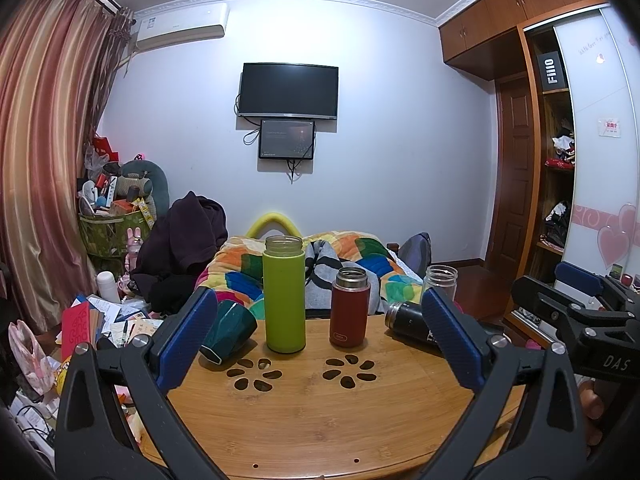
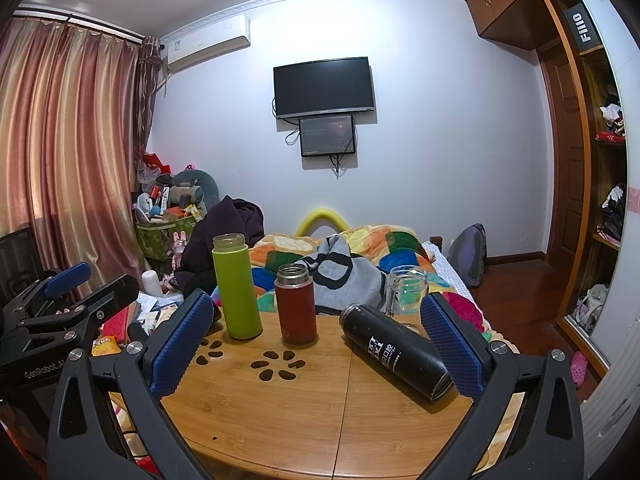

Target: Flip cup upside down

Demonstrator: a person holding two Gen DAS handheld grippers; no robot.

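On the round bamboo table stand a tall green bottle and a red flask, both upright with open mouths. A dark teal cup lies on its side at the left. A black flask lies on its side at the right, and a clear glass jar stands upright behind it. My left gripper is open and empty, low over the table's near edge. My right gripper is open and empty, its right finger beside the black flask.
Flower-shaped cutouts pierce the tabletop. A bed with a patchwork quilt lies beyond the table. Clutter and papers fill the floor at left. A wardrobe stands at right.
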